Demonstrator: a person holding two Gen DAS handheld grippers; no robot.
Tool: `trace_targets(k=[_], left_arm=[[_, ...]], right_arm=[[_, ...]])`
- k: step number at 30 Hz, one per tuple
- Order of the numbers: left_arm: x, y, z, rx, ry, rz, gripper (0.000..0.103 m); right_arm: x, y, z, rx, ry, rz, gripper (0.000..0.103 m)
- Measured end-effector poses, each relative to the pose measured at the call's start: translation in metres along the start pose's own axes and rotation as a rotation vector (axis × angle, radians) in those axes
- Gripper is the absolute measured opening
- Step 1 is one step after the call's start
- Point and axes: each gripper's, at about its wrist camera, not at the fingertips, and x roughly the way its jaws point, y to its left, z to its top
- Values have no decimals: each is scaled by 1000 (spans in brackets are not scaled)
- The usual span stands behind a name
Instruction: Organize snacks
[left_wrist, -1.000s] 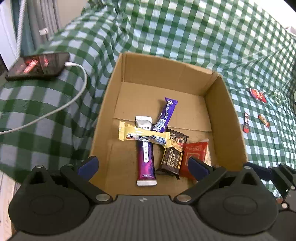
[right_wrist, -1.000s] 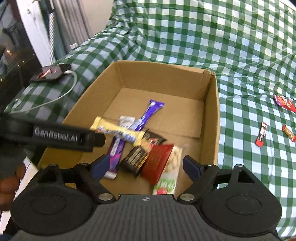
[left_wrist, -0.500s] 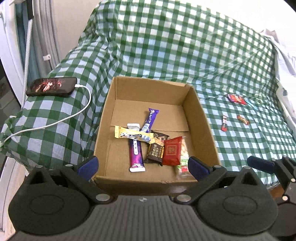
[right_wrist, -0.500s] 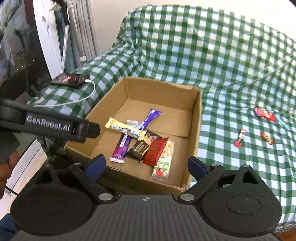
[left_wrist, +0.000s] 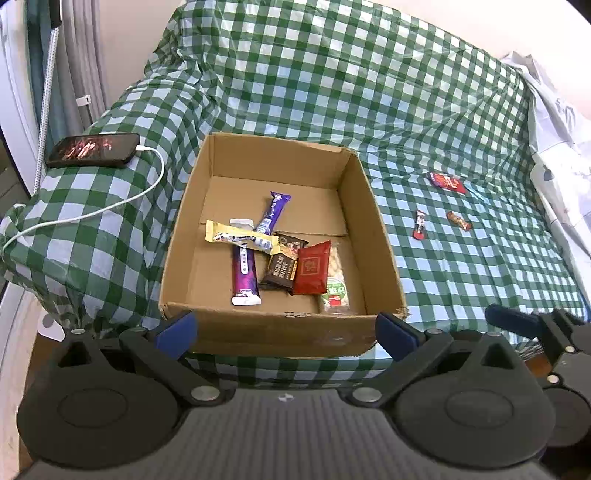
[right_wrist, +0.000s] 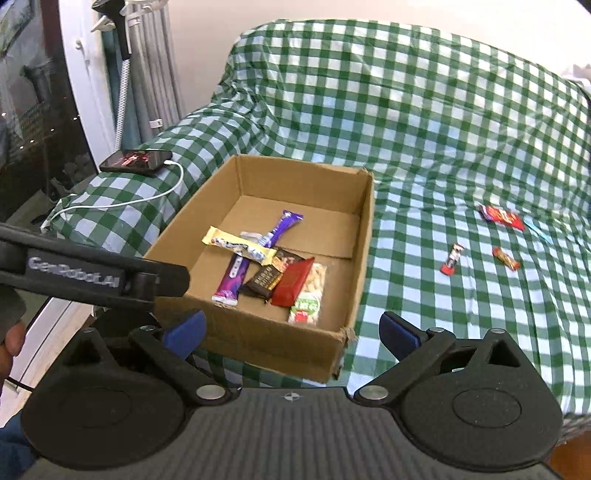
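Note:
An open cardboard box (left_wrist: 384, 254) (right_wrist: 364, 258) sits on a green checked cloth. It holds several snacks: a yellow bar (left_wrist: 240, 242), a purple bar (left_wrist: 243, 275), a dark packet (left_wrist: 282, 271), a red packet (left_wrist: 312, 267) (right_wrist: 291, 282) and a bag of nuts (right_wrist: 308, 295). Three small snacks lie on the cloth to the right: a red wrapper (left_wrist: 447, 182) (right_wrist: 501, 217), a small red bar (left_wrist: 420, 229) (right_wrist: 452, 258) and an orange candy (left_wrist: 459, 220) (right_wrist: 506, 257). My left gripper (left_wrist: 284, 330) and my right gripper (right_wrist: 291, 330) are both open and empty, in front of the box's near wall.
A phone (left_wrist: 94, 150) (right_wrist: 136, 161) with a white charging cable (left_wrist: 110, 206) lies on the cloth left of the box. A window and curtain stand at far left. White fabric (left_wrist: 554, 110) lies at the right edge. The left gripper's body (right_wrist: 92, 277) crosses the right wrist view.
Both grippers have pulled back and up from over the box, so the whole box and the cloth around it now show. The snacks have not moved.

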Motion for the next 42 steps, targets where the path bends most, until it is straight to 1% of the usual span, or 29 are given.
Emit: trace_targets(k=[5,11,20,42], left_arm=[[-1,3,-4,-30,29,-24,103],[-9,6,-7,-39,9,-37,103],[-5,6,-9,-35,25,-49,103],[20,1,-12,-30,130,-50,103]], right_arm=[[-1,0,-3,14,21,-2,100],[-5,2,-5,13,14,-5,100],[-3,-1,-8,29,37,-1,100],[17,-16,-11,111,126,4,100]])
